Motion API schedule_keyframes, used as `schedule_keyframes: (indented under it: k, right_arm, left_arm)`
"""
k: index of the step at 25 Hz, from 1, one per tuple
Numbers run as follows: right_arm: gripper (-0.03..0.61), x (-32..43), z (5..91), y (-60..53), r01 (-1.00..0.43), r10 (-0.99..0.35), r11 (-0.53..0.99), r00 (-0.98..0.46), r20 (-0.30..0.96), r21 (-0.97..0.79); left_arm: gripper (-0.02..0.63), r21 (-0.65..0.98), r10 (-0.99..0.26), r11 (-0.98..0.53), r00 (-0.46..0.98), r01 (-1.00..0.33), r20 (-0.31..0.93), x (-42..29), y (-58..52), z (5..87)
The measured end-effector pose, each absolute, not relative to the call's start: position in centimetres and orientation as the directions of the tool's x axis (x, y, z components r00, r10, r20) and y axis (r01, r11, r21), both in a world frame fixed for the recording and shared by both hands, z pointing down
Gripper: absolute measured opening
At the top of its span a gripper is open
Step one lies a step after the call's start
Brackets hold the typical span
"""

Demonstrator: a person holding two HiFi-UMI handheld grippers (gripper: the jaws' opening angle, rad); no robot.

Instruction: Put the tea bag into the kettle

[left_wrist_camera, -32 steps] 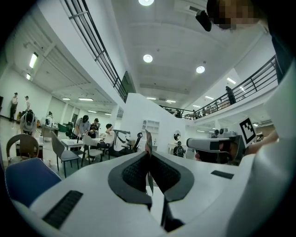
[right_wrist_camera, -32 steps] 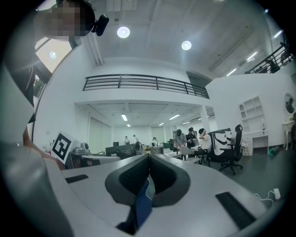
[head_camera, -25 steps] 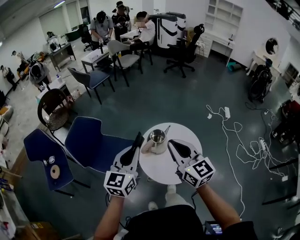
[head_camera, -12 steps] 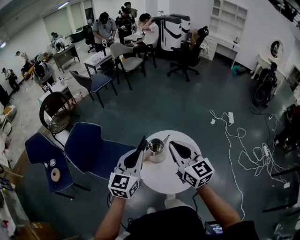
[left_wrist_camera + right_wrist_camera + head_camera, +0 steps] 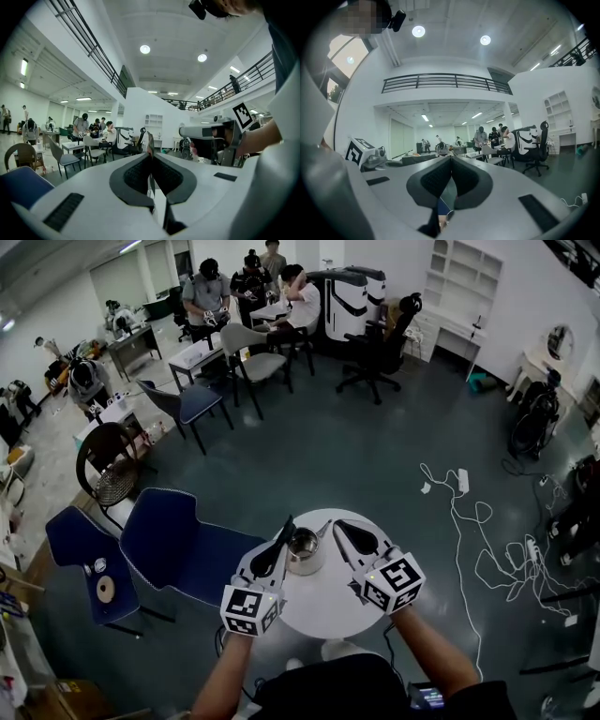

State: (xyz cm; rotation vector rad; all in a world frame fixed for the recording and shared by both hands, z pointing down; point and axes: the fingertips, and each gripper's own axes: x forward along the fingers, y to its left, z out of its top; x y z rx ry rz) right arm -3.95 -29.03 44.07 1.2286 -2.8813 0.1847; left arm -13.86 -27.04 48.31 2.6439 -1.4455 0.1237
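Head view: white counter (image 5: 323,604), kettle (image 5: 303,547) on it. Right gripper (image 5: 338,525) sits pressed together, empty, by the spout. Left gripper (image 5: 286,523), at the rim, pinches a thin slip, likely the tea bag (image 5: 149,139). Best to centre over the mouth before letting go.

Your left gripper (image 5: 285,525) points forward and tilts inward, its fingers (image 5: 136,173) pressed together on the thin edge of the tea bag (image 5: 150,139). Your right gripper (image 5: 338,525) angles in to mirror it, fingers closed on nothing. Both forearms (image 5: 227,669) reach forward, level with each other.
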Motion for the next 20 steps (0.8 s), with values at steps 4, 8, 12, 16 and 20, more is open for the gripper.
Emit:
schedule_keyframes:
  k: [4, 8, 12, 16, 20]
  right_arm:
    - [0.018, -2.9, 44.8, -30.8, -0.717, -0.716, 0.688, -0.696, 0.054, -0.111]
    - [0.018, -2.0, 45.4, -31.9, -0.709, -0.705, 0.701, -0.706, 0.07, -0.083]
    - [0.018, -1.0, 46.2, -33.2, -0.704, -0.699, 0.705, -0.71, 0.081, -0.087]
    - [0.018, -0.4, 46.9, -34.2, -0.702, -0.696, 0.705, -0.712, 0.092, -0.101]
    - [0.018, 0.5, 47.5, -35.2, -0.702, -0.696, 0.703, -0.712, 0.098, -0.112]
  left_arm:
    - [0.018, 0.076, -0.832, -0.521, 0.526, -0.85, 0.176, -13.0, -29.0, 50.2]
    - [0.018, 0.082, -0.833, -0.505, 0.51, -0.859, 0.212, -12.1, -30.7, 51.6]
    - [0.018, 0.08, -0.824, -0.503, 0.506, -0.86, 0.254, -10.8, -32.3, 53.4]
    - [0.018, 0.076, -0.805, -0.511, 0.508, -0.856, 0.307, -10.1, -33.9, 55.3]
    - [0.018, 0.062, -0.785, -0.513, 0.498, -0.856, 0.368, -9.5, -35.2, 57.7]
